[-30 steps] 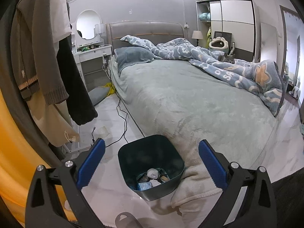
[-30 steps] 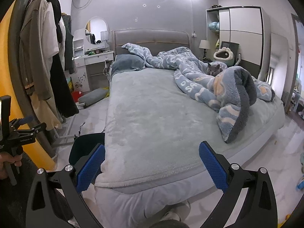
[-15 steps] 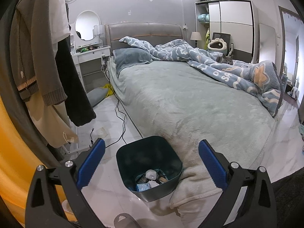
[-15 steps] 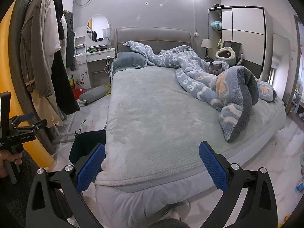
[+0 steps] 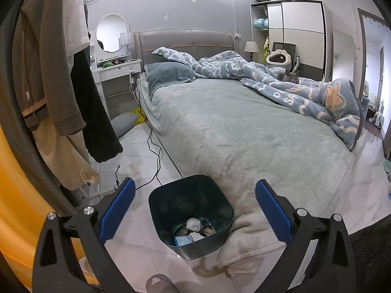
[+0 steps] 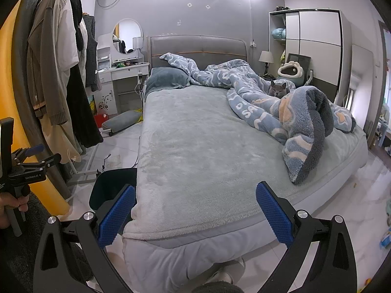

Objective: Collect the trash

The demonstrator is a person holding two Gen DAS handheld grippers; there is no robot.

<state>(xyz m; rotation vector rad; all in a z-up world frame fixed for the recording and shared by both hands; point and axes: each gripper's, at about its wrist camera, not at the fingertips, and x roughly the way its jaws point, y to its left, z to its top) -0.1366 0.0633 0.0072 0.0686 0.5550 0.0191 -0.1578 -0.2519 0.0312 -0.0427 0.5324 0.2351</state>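
A dark teal trash bin (image 5: 193, 239) stands on the white floor against the bed's near corner, with crumpled paper and wrappers (image 5: 193, 230) in its bottom. My left gripper (image 5: 194, 210) hovers above the bin, open and empty. In the right wrist view the bin (image 6: 114, 185) shows partly behind the bed corner at lower left. My right gripper (image 6: 195, 211) is open and empty over the foot of the bed. The left gripper (image 6: 27, 163), held by a hand, appears at the far left of that view.
A wide bed (image 5: 244, 131) with a grey-green cover fills the middle, a blue blanket (image 6: 288, 112) and a grey cat (image 6: 277, 89) on its right side. Clothes hang on a rack (image 5: 56, 78) at left. Cables (image 5: 154, 153) and a paper scrap (image 5: 129, 169) lie on the floor.
Both views have shifted slightly; the bin sits a little lower and further left between the left fingers. Both grippers stay open and empty.
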